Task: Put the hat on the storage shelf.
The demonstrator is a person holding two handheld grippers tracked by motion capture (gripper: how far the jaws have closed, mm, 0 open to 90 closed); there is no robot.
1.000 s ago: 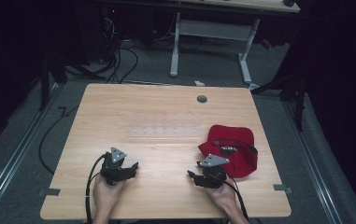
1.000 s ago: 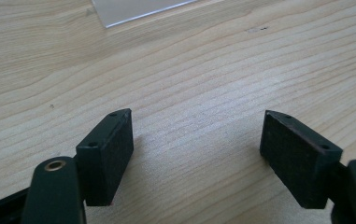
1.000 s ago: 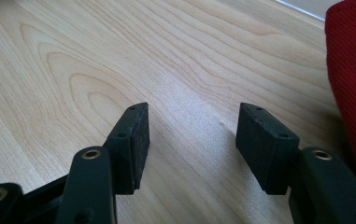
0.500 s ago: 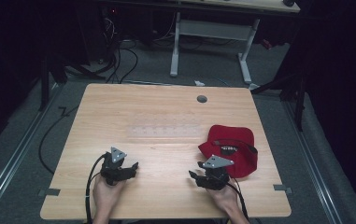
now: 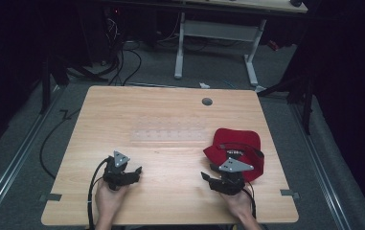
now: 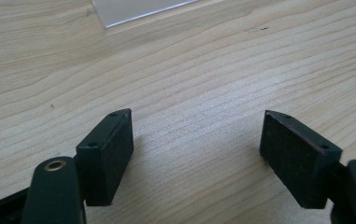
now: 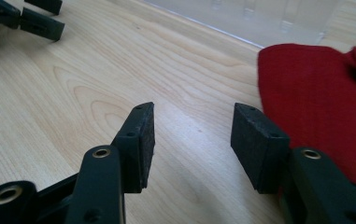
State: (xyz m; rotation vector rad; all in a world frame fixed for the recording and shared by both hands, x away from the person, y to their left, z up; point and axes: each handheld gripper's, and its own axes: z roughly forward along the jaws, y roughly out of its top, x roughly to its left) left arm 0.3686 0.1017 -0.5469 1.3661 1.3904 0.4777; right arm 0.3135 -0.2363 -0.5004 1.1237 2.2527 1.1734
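High view: both tongs are sitting near the bottom edge of the wooden tabletop (image 5: 170,115), left tongs (image 5: 131,173) at lower left, right tongs (image 5: 211,180) at lower right. Red cap (image 5: 235,146) is lying at right of centre, just above the right tongs, apart from the pads. Clear plastic tray (image 5: 168,134) is lying mid-frame, left of the cap. Left tongs are standing wide open over bare wood. Right tongs have just been closing, nothing between the pads, cap just beside the right-hand pad (image 7: 255,144).
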